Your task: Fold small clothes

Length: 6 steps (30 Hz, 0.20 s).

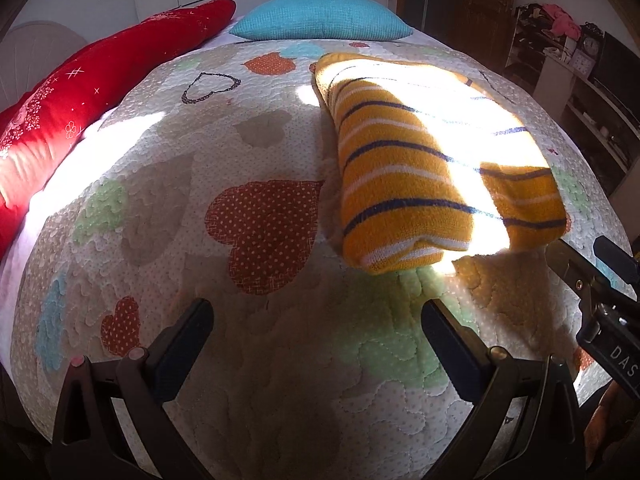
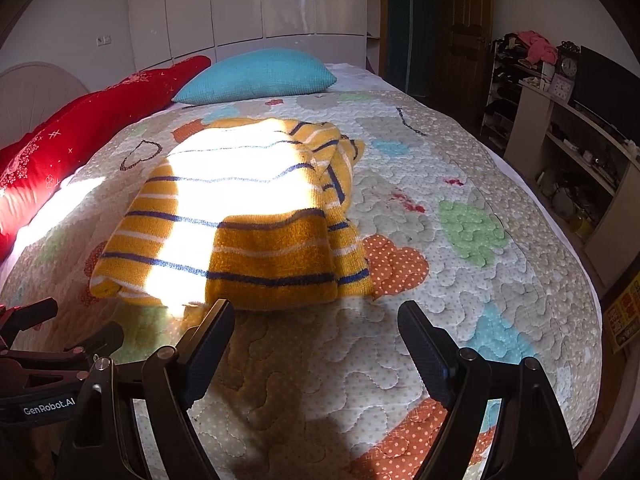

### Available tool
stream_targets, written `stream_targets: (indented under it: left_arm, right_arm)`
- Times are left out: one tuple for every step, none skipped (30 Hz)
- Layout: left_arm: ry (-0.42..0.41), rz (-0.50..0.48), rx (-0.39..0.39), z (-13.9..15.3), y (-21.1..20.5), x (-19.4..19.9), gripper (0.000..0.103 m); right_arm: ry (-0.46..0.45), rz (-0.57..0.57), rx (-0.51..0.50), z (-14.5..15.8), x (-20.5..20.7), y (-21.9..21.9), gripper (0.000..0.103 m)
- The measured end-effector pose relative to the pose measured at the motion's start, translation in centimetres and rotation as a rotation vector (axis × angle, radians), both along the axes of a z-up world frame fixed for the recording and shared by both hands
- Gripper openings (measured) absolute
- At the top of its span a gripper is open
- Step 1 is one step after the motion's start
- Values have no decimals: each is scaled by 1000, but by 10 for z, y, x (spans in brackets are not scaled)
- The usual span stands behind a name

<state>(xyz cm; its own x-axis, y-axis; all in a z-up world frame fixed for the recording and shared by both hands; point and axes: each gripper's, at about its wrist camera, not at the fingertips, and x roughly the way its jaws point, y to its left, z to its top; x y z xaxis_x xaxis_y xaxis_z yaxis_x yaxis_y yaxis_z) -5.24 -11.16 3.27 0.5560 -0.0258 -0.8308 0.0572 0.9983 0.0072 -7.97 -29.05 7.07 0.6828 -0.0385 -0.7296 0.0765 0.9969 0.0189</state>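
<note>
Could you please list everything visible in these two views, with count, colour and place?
Striped sweater: one, yellow with blue and white stripes, folded on the quilt, partly in sunlight.
Quilt: one, pale with orange, green and blue hearts, covering the bed.
Blue pillow: one, turquoise, at the far end of the bed.
Red pillow: one, long, red with a white pattern, along the bed's left edge.
Wardrobe: one, glossy white, behind the bed.
Door: one, dark wood, far right.
Shelves: cluttered, beige, right wall, with a clock on top.
Left claw: one, black, open, empty, over the quilt.
Right claw: one, black, open, empty, just short of the sweater.
</note>
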Motion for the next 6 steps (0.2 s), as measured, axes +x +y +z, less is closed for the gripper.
stream_targets:
  left_arm:
    - [0,-1,1,-1,-1,2,103]
    - [0,-3,0,-2,-2,4,103]
    - [4,-5,-4,-3,-3,5,103]
    - [9,-9,-10,-5,-3,6,103]
    - [14,-11,-16,-6,-3,7,103]
    - [18,-11,-26,-7,-2,9,103]
  right_arm:
    - [0,0,0,0,2,0,87]
    - [2,0,1,0,4,1,88]
    - [4,1,2,0,6,1,88]
    - [7,4,4,-2,7,3,88]
    - [10,7,6,-3,9,4,88]
    - [14,10,5,-4,9,5,88]
